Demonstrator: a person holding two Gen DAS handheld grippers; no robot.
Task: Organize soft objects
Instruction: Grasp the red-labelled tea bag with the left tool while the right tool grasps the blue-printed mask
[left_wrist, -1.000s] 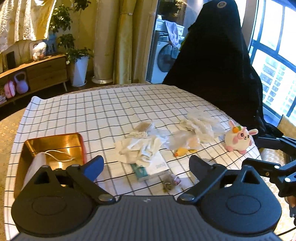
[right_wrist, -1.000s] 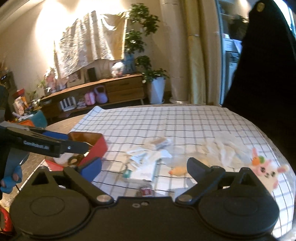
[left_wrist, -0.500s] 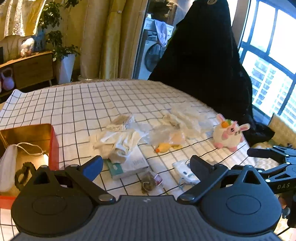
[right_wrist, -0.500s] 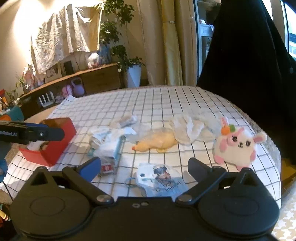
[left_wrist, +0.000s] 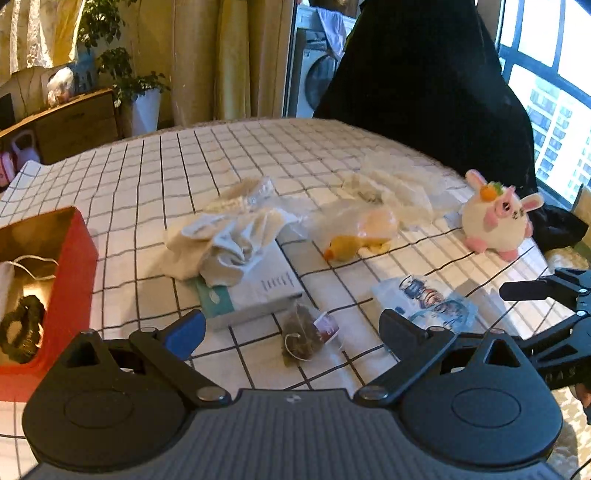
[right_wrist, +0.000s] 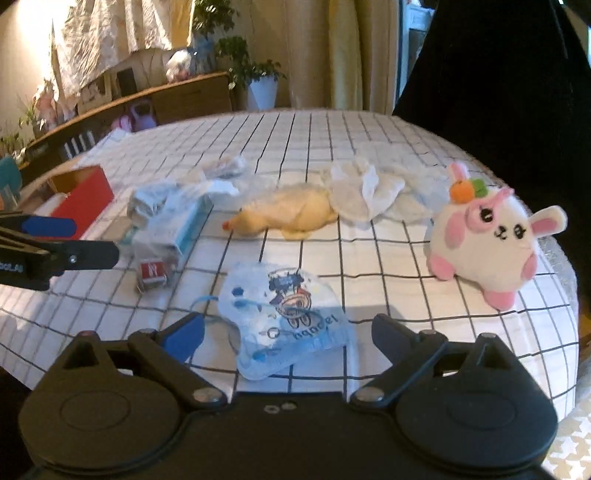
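On a round table (left_wrist: 258, 155) draped in a white, black-gridded cloth, we hold two grippers low over a scatter of soft things. Our left gripper (left_wrist: 291, 326) has its fingers spread wide and grips nothing; a tea bag (left_wrist: 301, 334) lies on the cloth between them. Our right gripper (right_wrist: 286, 330) is likewise wide apart and empty, with a clear packet printed in blue (right_wrist: 284, 314) lying just ahead of its fingertips. To the right of that packet sits a white-and-pink plush bunny (right_wrist: 487, 236) with an orange tuft on its head, upright near the table's edge. A yellow plush duck (right_wrist: 288, 218) lies on its side in mid-table, inside thin clear plastic as the left wrist view shows it. Behind the duck, crumpled white cloths (right_wrist: 369, 188) are heaped. To the left, a cream cloth bundle (left_wrist: 225, 236) rests partly on a white-and-teal tissue pack (left_wrist: 255, 291). At far left stands a red box (left_wrist: 74, 266), holding a black scrunchie (left_wrist: 20, 330) and a white item with a cord. A black draped shape (left_wrist: 424, 81) rises behind the table.
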